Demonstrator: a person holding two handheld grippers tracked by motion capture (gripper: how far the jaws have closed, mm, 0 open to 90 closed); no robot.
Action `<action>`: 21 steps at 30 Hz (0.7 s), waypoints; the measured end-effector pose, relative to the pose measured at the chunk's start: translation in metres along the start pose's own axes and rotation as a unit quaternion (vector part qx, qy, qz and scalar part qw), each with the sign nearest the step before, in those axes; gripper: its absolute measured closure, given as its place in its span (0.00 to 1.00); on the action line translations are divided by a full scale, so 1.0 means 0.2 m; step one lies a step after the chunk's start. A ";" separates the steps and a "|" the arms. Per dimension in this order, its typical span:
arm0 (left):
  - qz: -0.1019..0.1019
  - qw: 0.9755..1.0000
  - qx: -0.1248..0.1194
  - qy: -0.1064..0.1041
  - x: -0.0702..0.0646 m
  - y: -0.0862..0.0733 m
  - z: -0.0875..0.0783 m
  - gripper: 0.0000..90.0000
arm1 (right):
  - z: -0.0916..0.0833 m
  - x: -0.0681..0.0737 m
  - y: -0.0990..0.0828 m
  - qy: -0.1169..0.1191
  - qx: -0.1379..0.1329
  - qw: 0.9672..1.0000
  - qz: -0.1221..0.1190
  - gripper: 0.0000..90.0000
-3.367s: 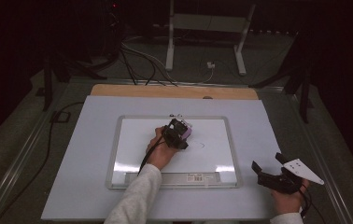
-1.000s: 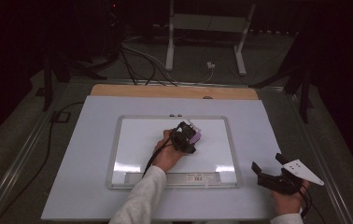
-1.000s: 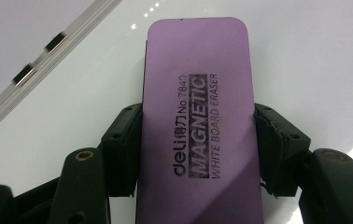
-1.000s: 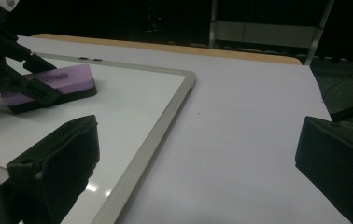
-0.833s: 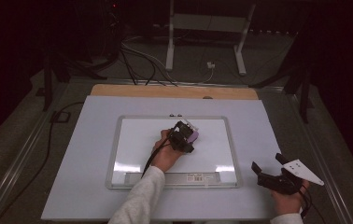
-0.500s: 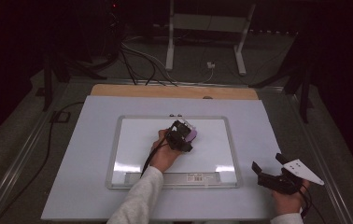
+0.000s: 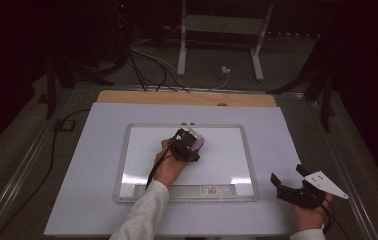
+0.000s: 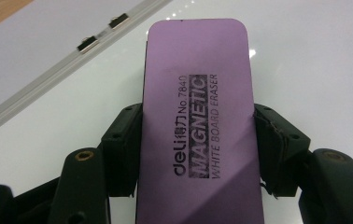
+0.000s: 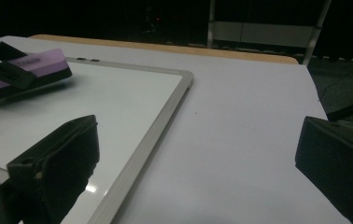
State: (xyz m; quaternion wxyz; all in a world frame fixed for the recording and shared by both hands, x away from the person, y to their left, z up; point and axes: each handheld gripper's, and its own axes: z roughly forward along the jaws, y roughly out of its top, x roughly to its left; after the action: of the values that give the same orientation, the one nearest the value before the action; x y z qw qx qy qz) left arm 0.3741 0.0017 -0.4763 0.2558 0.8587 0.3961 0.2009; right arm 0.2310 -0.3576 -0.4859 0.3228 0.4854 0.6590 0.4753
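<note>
A purple magnetic whiteboard eraser is clamped between the black jaws of my left gripper, which is shut on its long sides. In the high view the eraser sits over the upper middle of the whiteboard. The right gripper view catches the eraser at far left, tilted just above the board surface. My right gripper rests open at the table's front right, off the board, with nothing between its fingers.
The whiteboard's metal frame lies on a large white table sheet. Two small clips sit on the board's far frame edge. A wooden strip borders the table's back. Cables and a stand lie on the floor beyond.
My left gripper with the eraser has slid leftward and slightly farther up the board over the last second. The right gripper has stayed still.
</note>
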 end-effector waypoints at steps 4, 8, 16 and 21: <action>-0.005 1.000 -0.003 0.007 0.02 -0.02 -0.02 0.46 | 0.00 0.00 0.00 -0.001 0.000 1.000 0.000 0.00; -0.013 1.000 -0.008 0.014 0.05 -0.03 -0.05 0.46 | 0.00 0.00 0.00 0.000 0.001 1.000 -0.002 0.00; -0.038 0.999 -0.011 0.034 0.13 -0.08 -0.09 0.46 | -0.01 0.00 0.00 -0.001 0.000 1.000 0.001 0.00; -0.058 0.997 -0.008 0.044 0.19 -0.14 -0.11 0.46 | 0.00 0.00 0.00 0.000 0.001 1.000 -0.001 0.00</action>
State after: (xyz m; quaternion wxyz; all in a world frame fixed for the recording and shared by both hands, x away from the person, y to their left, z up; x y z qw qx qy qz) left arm 0.3698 0.0522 -0.4705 0.2560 0.8222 0.4550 0.2267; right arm 0.2301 -0.3569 -0.4862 0.3231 0.4851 0.6601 0.4739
